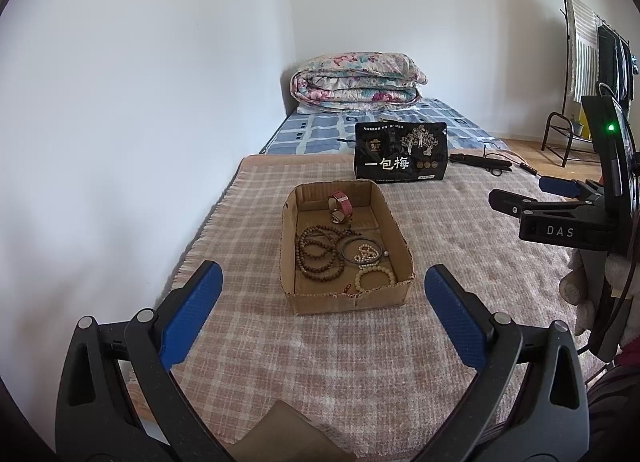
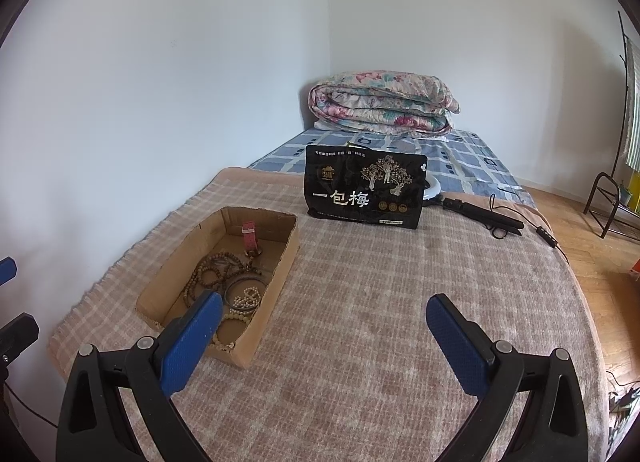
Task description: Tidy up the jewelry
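A shallow cardboard box (image 1: pixel 402 232) (image 2: pixel 286 258) sits on a pink plaid blanket (image 1: pixel 320 362) (image 2: pixel 360 322). Inside lie a pink-strapped watch (image 1: pixel 341 206) (image 2: pixel 250 240), a brown bead string (image 1: pixel 318 258) (image 2: pixel 208 274), a dark bangle (image 1: pixel 352 248) (image 2: pixel 240 286), a small pearl bracelet (image 1: pixel 369 253) (image 2: pixel 248 298) and a cream bead bracelet (image 1: pixel 375 277) (image 2: pixel 236 318). My left gripper (image 1: pixel 324 286) is open and empty, just before the box. My right gripper (image 2: pixel 324 314) is open and empty, right of the box; it also shows in the left wrist view (image 1: pixel 516 198).
A black snack bag (image 1: pixel 400 152) (image 2: pixel 364 190) stands behind the box. A black handled tool with a cable (image 1: pixel 480 162) (image 2: pixel 484 216) lies to its right. A folded floral quilt (image 1: pixel 356 82) (image 2: pixel 382 102) lies at the bed's far end. A clothes rack (image 1: pixel 592 62) stands right.
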Demonstrator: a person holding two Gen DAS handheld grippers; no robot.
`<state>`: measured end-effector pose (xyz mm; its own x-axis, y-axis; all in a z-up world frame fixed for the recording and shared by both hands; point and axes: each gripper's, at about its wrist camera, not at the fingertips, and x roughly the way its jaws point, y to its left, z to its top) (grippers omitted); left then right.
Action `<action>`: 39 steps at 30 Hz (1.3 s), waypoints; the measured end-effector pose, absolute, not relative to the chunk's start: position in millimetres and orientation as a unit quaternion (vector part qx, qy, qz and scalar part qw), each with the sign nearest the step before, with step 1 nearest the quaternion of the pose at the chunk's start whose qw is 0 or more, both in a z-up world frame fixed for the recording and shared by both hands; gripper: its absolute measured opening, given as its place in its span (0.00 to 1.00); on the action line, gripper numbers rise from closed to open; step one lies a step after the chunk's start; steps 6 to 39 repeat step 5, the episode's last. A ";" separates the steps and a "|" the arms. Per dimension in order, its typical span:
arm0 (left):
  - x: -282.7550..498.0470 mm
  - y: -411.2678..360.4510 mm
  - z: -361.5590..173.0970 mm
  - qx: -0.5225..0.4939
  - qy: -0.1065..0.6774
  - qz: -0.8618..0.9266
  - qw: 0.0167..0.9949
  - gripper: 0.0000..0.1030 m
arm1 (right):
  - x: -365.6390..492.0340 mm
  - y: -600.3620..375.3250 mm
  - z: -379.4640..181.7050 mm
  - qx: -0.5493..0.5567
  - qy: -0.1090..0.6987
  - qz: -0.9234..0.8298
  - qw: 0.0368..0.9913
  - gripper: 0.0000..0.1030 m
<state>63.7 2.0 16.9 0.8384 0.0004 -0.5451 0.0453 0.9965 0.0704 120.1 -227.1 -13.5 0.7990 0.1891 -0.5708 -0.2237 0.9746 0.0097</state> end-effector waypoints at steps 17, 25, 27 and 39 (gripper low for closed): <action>63.8 3.1 16.1 0.041 0.276 -0.005 0.960 1.00 | 119.8 -228.1 -14.0 -0.027 0.298 0.108 0.948 1.00; 63.8 3.1 16.1 0.041 0.276 -0.005 0.960 1.00 | 119.8 -228.1 -14.0 -0.027 0.298 0.108 0.948 1.00; 63.8 3.1 16.1 0.041 0.276 -0.005 0.960 1.00 | 119.8 -228.1 -14.0 -0.027 0.298 0.108 0.948 1.00; 63.8 3.1 16.1 0.041 0.276 -0.005 0.960 1.00 | 119.8 -228.1 -14.0 -0.027 0.298 0.108 0.948 1.00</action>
